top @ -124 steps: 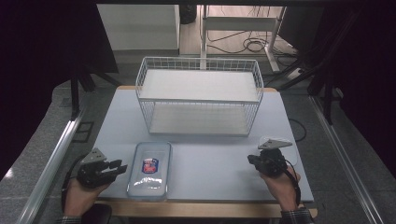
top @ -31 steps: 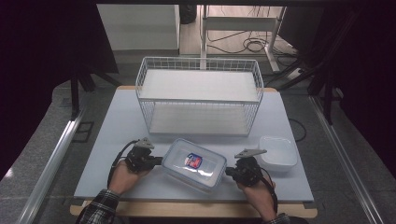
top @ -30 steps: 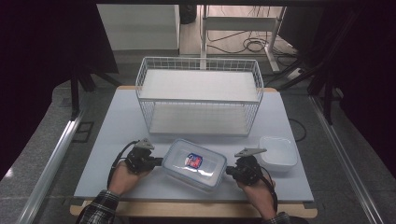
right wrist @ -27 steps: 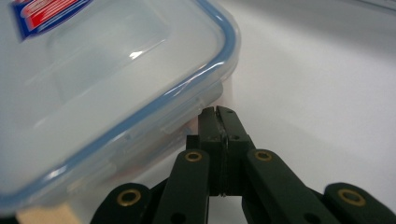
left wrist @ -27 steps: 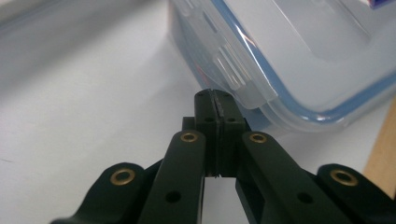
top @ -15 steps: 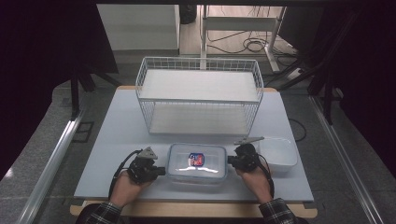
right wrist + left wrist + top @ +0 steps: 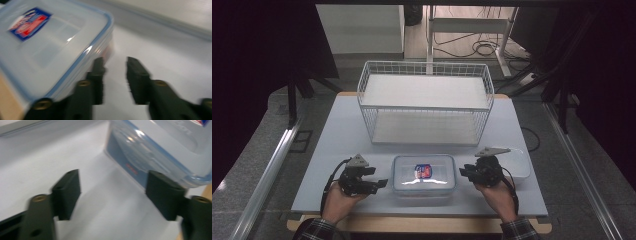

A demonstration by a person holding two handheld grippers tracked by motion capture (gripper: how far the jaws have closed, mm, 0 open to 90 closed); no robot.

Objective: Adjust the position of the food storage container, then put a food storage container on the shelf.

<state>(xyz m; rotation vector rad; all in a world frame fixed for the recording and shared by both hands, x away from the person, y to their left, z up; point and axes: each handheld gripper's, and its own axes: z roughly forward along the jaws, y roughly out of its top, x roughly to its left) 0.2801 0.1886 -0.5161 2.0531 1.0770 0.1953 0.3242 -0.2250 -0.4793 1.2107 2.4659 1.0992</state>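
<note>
Both grippers, left and right, flank the lidded box, jaws just opened, nothing clamped, squaring it up.

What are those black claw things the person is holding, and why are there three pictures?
A person holds a grabbing tool in each hand. The left tongs and right tongs each end in two black jaws. The big picture comes from a camera above the table. The other two come from small cameras riding on each tool, looking along its jaws. On the table sit a clear plastic box with a blue-rimmed lid, a white wire basket behind it, and a white dish at the right. Nothing is held: both tongs have just been opening, one on each side of the box, with only bare table between their jaws.
</note>
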